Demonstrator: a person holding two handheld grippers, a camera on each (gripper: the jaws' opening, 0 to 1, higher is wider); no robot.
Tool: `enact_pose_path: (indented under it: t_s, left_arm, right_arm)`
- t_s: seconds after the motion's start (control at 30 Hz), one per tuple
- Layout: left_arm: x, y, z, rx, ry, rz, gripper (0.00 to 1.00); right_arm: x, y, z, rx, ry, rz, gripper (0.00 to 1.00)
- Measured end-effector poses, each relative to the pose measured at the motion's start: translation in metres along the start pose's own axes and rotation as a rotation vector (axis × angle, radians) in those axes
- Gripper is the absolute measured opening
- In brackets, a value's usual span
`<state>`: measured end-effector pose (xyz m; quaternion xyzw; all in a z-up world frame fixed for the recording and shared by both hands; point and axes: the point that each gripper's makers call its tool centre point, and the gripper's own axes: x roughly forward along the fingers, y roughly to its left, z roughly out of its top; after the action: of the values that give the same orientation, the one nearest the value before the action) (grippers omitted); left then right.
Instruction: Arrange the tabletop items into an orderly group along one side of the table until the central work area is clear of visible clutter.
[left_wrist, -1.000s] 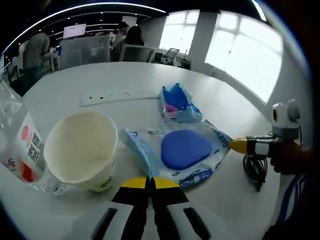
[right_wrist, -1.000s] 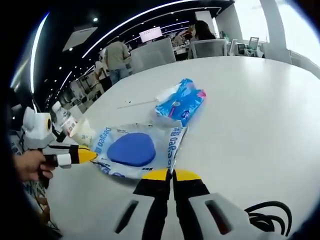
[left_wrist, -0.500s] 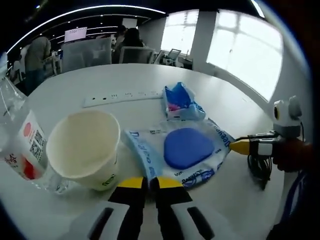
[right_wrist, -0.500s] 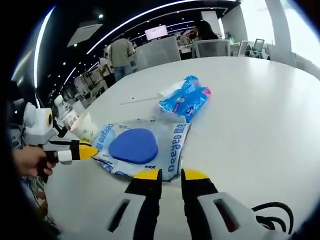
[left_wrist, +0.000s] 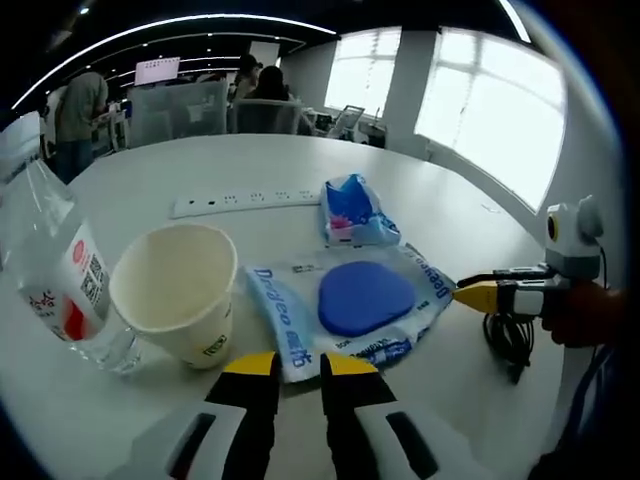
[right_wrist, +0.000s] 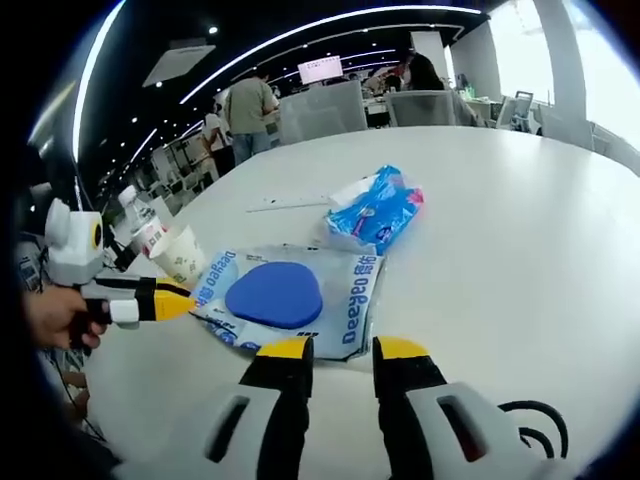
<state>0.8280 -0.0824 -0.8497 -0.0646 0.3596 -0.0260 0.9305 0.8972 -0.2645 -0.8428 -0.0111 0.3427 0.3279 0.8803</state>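
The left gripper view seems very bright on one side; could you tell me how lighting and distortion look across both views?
Left gripper view: the windows are blown out white, the power strip bows with the fisheye, and the table shows soft glare. Right gripper view: a dimmer room with curved ceiling light strips, and the wipes pack stays sharp.

— What sits where on the tabletop?
— In the left gripper view: bottle leftmost, cup beside it, wipes pack right of the cup.
— Behind those?
— A tissue packet, with a power strip to its left.
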Motion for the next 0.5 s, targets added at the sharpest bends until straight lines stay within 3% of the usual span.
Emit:
enact_pose_path:
  t_s: [0.13, 0.5]
  left_arm:
    - [-0.010, -0.009, 0.000, -0.007, -0.012, -0.002, 0.16]
    - [-0.026, -0.033, 0.007, 0.002, -0.065, -0.016, 0.22]
  right_arm:
    - [-0.008, 0.004, 0.003, -0.029, -0.017, 0.025, 0.29]
    - [-0.026, 0.002, 0.010, -0.075, -0.063, 0.029, 0.36]
